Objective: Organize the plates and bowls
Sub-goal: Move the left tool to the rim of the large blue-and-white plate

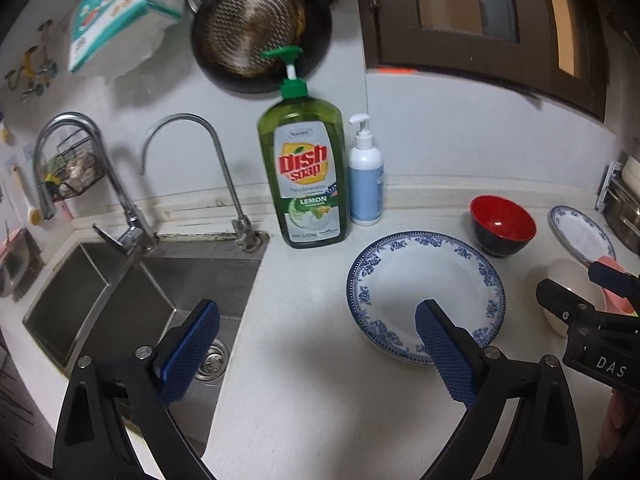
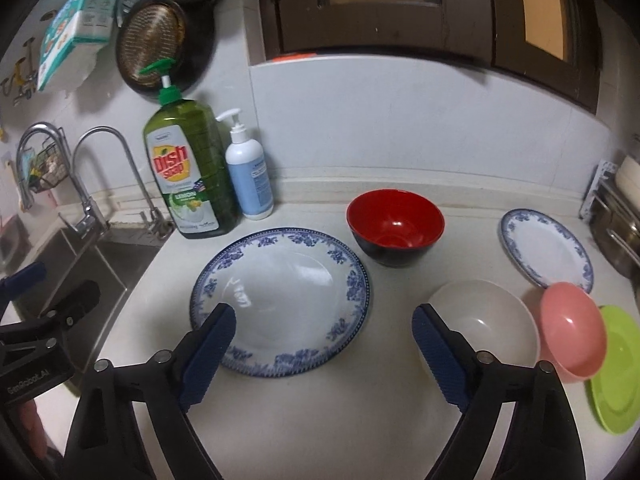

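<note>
Both tongs hung spread and empty over the tabletop (image 2: 360,420), and that looked like a survey before any grip was chosen. The left tongs (image 1: 316,344) sat near the sink (image 1: 120,288), their right pad over the near rim of the large blue-patterned plate (image 2: 280,300), probably the base for any stack since it was the widest piece. The right tongs (image 2: 324,344) were just as wide apart, one pad over that plate's near left rim, the other in front of the white bowl (image 2: 484,328), so they framed the gap between the two rather than committing to either. The crockery lay scattered, nothing nested: the red bowl (image 2: 396,228) stood far behind the big plate, close to its far right rim, though contact could not be told; the small blue-patterned plate (image 2: 546,252) lay far right, the pink bowl (image 2: 572,328) leaned tilted over the green plate (image 2: 618,372) at the near right, just beside the white bowl. Sorting had not begun, by my reading. The dish soap bottle (image 2: 192,176) and the white pump bottle (image 2: 250,176) stood against the far wall, left of the dishes and clear of the work. Flat plates give the tongs little to bite on, so a rim pinch would be the likely way in; the bowls, with their raised walls, should be easier.
</note>
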